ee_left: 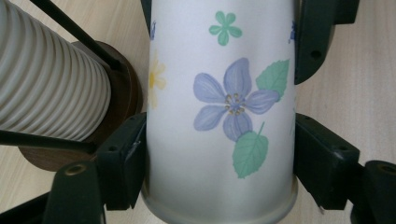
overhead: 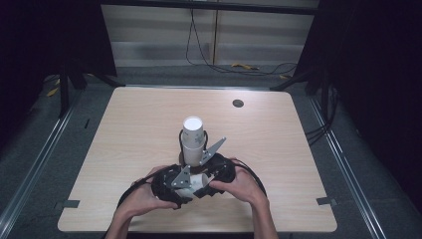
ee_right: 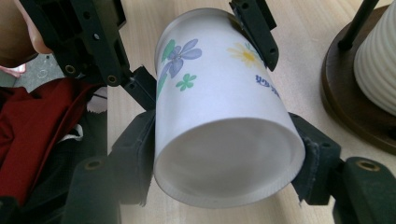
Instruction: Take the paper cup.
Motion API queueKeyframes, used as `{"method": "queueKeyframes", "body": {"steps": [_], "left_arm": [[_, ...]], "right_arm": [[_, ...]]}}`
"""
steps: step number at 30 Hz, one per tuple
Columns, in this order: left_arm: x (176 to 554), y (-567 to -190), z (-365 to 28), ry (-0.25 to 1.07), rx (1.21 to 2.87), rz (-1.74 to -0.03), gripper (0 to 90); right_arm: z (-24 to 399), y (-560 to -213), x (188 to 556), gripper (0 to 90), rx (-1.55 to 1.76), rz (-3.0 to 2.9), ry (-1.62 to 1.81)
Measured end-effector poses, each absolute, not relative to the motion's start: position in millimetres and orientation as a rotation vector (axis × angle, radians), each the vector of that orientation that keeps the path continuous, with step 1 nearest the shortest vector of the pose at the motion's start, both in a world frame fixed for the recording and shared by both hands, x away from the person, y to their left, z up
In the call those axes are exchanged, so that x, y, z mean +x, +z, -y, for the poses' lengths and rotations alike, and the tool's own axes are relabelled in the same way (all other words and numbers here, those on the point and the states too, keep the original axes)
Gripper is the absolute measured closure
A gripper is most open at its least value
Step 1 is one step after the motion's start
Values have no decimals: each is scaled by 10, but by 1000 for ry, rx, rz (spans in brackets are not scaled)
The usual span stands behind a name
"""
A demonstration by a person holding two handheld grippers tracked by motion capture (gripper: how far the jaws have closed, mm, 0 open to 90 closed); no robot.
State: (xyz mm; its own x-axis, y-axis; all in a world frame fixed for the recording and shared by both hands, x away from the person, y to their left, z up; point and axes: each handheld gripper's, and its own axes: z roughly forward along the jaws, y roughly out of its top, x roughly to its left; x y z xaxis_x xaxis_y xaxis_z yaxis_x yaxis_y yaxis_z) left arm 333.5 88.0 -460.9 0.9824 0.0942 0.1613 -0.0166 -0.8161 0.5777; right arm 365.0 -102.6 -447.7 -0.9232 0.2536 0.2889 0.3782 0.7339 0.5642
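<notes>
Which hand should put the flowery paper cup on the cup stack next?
Probably right: its tool grips the white flowered paper cup and sits nearer the ribbed white cup stack.

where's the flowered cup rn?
Near table edge in the high view, the flowered cup lies sideways between both grippers, left gripper and right gripper clamping it, just in front of the cup stack.

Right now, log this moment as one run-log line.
left gripper: shut on flowered paper cup | right gripper: shut on same cup, near its base | cup stack: upright in holder | table
</notes>
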Motion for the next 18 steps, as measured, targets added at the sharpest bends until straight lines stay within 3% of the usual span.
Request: {"method": "queueKeyframes", "body": {"steps": [9, 18], "left_arm": [[3339, -4622, -948, 244, 2400, -105, 167], [3351, -4645, -1010, 243, 2317, -130, 158]], "right_arm": [[1070, -4419, 3615, 362, -494, 2768, -1014], [1120, -4429, 3598, 363, -504, 2768, -1057]]}}
